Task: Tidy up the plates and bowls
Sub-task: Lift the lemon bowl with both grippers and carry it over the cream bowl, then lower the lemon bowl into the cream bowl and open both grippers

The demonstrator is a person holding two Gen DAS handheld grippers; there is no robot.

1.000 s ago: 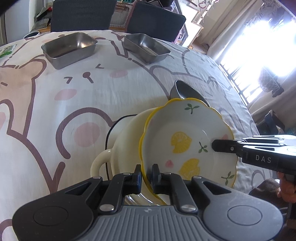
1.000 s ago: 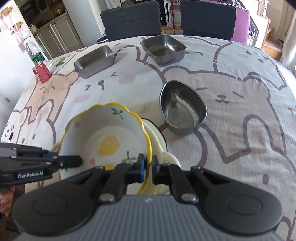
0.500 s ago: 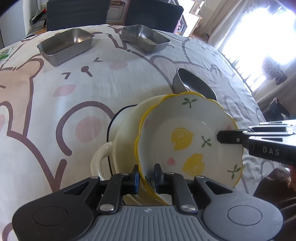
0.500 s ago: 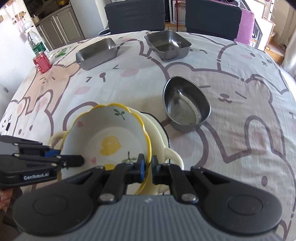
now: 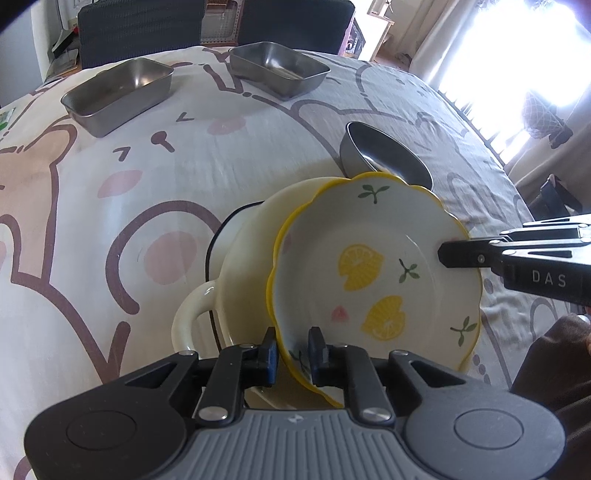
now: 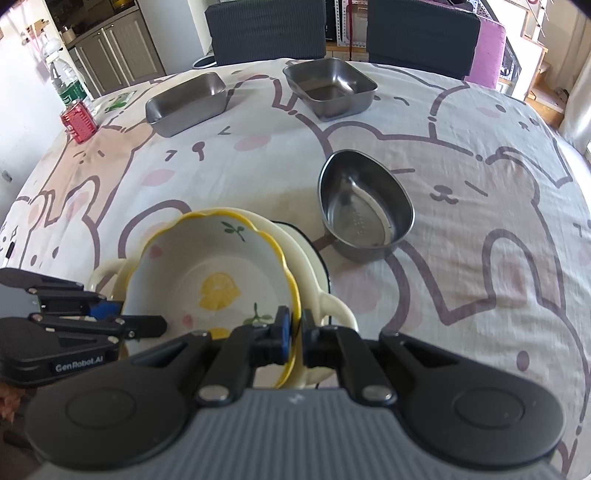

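A yellow-rimmed lemon-pattern plate (image 5: 373,266) sits tilted in a cream two-handled bowl (image 5: 243,266); both also show in the right wrist view, plate (image 6: 214,273), bowl (image 6: 317,273). My left gripper (image 5: 291,350) has opened a little around the plate's near rim, its pads no longer pinching it. My right gripper (image 6: 295,328) is shut on the plate's opposite rim. An oval steel bowl (image 6: 364,210) stands just beyond.
Two rectangular steel trays (image 6: 186,101) (image 6: 330,86) stand at the table's far side. A red can (image 6: 79,123) and a water bottle (image 6: 64,83) stand far left. Two dark chairs (image 6: 266,29) are behind the table. The cloth has a bear print.
My left gripper's fingers have spread slightly, loosening from the plate rim. Both grippers and the plate have drawn back and up a little from the table.
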